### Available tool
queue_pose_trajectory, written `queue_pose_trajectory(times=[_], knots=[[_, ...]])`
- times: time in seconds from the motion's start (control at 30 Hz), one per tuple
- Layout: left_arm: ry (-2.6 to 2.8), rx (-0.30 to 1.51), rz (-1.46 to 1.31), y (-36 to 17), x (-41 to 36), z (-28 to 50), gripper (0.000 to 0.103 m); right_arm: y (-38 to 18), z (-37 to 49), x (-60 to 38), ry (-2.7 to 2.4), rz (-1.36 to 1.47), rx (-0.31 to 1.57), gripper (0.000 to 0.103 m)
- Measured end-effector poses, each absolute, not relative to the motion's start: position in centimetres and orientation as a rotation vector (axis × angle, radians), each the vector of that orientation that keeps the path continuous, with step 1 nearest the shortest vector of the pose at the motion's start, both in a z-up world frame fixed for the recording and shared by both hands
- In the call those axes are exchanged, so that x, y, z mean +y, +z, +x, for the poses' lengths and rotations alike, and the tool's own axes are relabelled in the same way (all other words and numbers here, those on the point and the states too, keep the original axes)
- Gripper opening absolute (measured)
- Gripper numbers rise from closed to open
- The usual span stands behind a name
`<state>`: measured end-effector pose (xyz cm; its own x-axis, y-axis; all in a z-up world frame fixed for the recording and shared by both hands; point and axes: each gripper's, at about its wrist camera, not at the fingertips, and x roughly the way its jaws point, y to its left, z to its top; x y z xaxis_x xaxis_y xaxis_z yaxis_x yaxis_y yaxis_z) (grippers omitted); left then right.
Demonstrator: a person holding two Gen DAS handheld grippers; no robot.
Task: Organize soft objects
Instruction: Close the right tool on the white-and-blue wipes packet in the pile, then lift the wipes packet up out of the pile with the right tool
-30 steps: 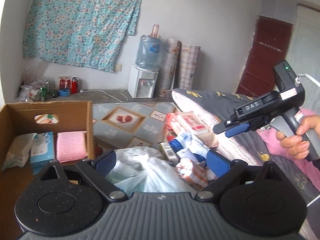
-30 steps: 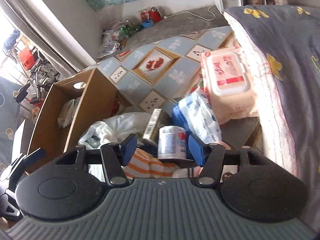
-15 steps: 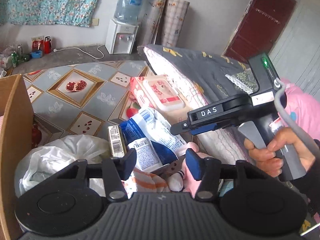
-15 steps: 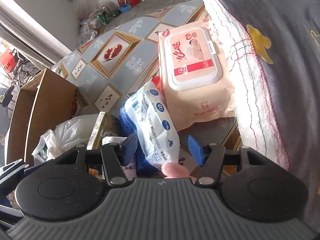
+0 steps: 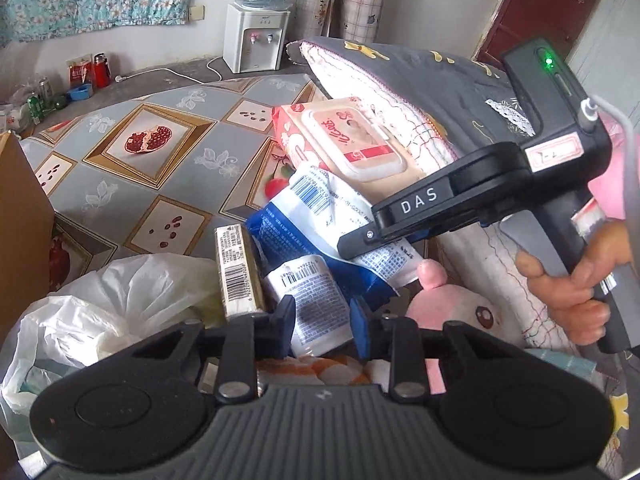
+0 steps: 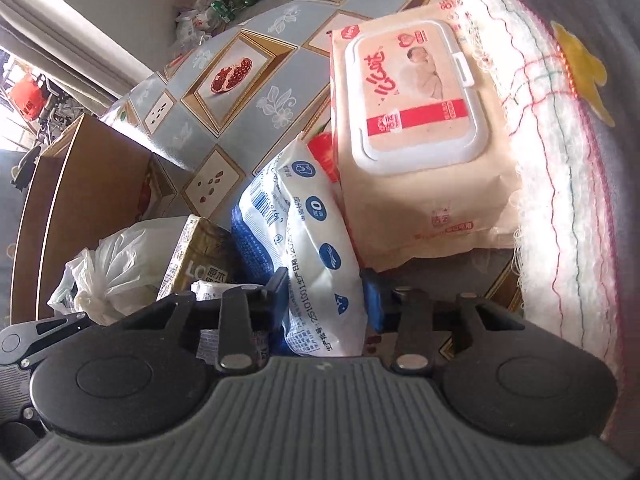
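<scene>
beyond both claws lies the peach wipes pack [image 6: 420, 128] against the folded quilt [image 6: 568, 184]. the right claw [image 6: 326, 294] is closing on the white-and-blue pouch [image 6: 316, 264] between its pads. the left claw [image 5: 322, 320] is closing around the small white packet [image 5: 312, 304], with the pink plush [image 5: 452, 312] just to its right.

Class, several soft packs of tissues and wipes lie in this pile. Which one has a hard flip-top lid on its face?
The peach baby-wipes pack lying flat beside the quilt. Its white-rimmed plastic lid sets it apart; the blue-and-white pack and the small white pack are plain soft wrappers.
</scene>
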<state>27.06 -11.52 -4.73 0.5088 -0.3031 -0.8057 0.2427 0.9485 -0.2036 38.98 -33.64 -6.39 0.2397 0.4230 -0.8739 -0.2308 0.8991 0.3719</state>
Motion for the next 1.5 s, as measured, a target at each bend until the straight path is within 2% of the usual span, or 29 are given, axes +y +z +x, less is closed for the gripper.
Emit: queue_pose_trajectory(times=[0.13, 0.57, 0.7, 0.83, 0.93, 1.3, 1.5], knots=[[-0.324, 0.978, -0.074, -4.6, -11.2, 26.9, 0.03, -3.7, 38.6, -32.8, 0.427, 0.061, 1.168, 0.027], [-0.353, 0.925, -0.096, -3.0, -10.9, 24.5, 0.03, 5.0, 36.6, -33.8, 0.261, -0.25, 0.926, 0.027], [-0.342, 0.909, -0.098, -2.4, -10.7, 24.2, 0.031, 5.0, 37.4, -32.4, 0.179, -0.421, 0.852, 0.027], [-0.319, 0.901, -0.087, -2.2, -10.2, 24.8, 0.031, 2.6, 39.3, -30.8, 0.134, -0.532, 0.845, 0.027], [-0.304, 0.913, -0.081, -2.3, -9.9, 25.6, 0.031, 0.7, 40.5, -30.3, 0.161, -0.501, 0.882, 0.029], [-0.293, 0.923, -0.084, -2.6, -9.2, 26.7, 0.031, 2.0, 40.7, -31.0, 0.305, -0.199, 0.934, 0.038], [-0.326, 0.917, -0.081, -2.5, -9.6, 26.4, 0.032, 1.9, 40.4, -31.1, 0.411, -0.021, 1.001, 0.037]])
